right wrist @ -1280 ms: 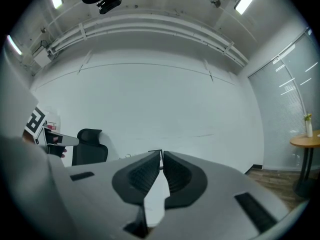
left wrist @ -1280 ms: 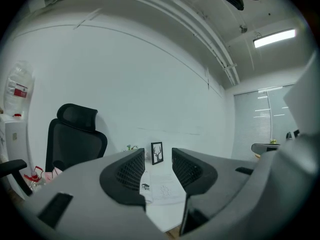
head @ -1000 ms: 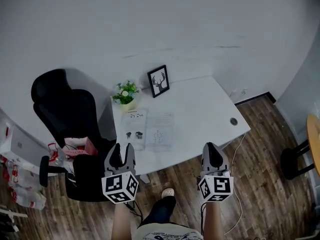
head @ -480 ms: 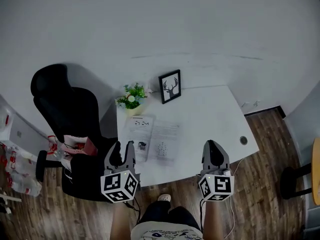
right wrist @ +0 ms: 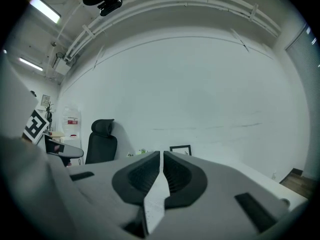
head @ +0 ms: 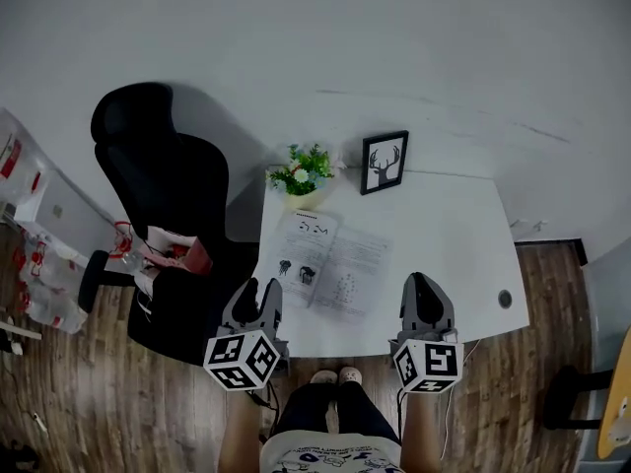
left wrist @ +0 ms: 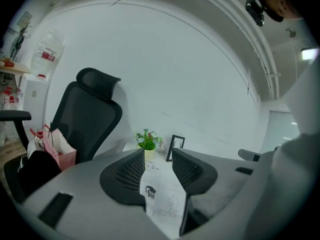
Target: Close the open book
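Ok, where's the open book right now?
Head view: the open book lies flat on the left half of the white desk, between the potted plant and the left gripper.

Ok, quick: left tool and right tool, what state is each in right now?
Left tool: open, nothing between its jaws.
Right tool: closed, holding nothing.

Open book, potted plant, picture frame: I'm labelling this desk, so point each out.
open book (head: 330, 264), head view, middle of its pages
potted plant (head: 303, 171), head view, its leaves
picture frame (head: 385, 163), head view, the deer print
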Demonstrator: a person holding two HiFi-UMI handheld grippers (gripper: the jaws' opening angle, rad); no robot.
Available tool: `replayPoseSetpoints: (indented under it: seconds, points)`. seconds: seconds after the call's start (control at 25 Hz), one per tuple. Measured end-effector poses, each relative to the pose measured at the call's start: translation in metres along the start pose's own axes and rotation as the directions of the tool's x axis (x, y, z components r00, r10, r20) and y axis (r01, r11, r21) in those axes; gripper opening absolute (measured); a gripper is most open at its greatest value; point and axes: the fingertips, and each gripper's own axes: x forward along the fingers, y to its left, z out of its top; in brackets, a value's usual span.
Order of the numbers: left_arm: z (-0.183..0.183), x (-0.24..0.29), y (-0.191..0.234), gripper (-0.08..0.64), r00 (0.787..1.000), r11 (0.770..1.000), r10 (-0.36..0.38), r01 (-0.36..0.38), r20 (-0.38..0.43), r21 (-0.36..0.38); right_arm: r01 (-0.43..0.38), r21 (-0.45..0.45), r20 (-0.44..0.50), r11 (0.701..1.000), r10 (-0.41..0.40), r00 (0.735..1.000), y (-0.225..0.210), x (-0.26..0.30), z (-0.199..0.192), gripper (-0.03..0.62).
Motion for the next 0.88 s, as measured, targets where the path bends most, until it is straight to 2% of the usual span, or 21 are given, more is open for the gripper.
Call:
replayPoseSetpoints:
  seconds: [0.24,0.44,0.64,0.76,0.88]
  points:
    - [-0.03,0.002,0.017,0.155,0.997,0.994,0.052,-0.056,-0.048,-0.097,-0.098,-0.005,-0.034,0.995,0.097,0.995,0.015,0.024,-0.007,0.035]
    - [-0.067,0.009,0.03,0.161,0.991,0.976,0.065,-0.087,-0.113,-0.198,-0.157,-0.004,-0.066,0.988,0.156,0.986,0.025,0.037,-0.019,0.035]
    - [-0.102,0.015,0.049,0.17,0.984,0.938,0.073,-0.123,-0.162,-0.325,-0.181,-0.013,-0.09,0.983,0.179,0.98,0.027,0.045,-0.03,0.035]
    - [-0.12,0.022,0.057,0.176,0.977,0.926,0.069,-0.138,-0.202,-0.351,-0.184,-0.017,-0.1,0.983,0.182,0.978,0.024,0.05,-0.033,0.035]
    - [-0.135,0.03,0.065,0.184,0.972,0.894,0.068,-0.159,-0.225,-0.418,-0.18,-0.018,-0.111,0.983,0.177,0.978,0.021,0.053,-0.037,0.035]
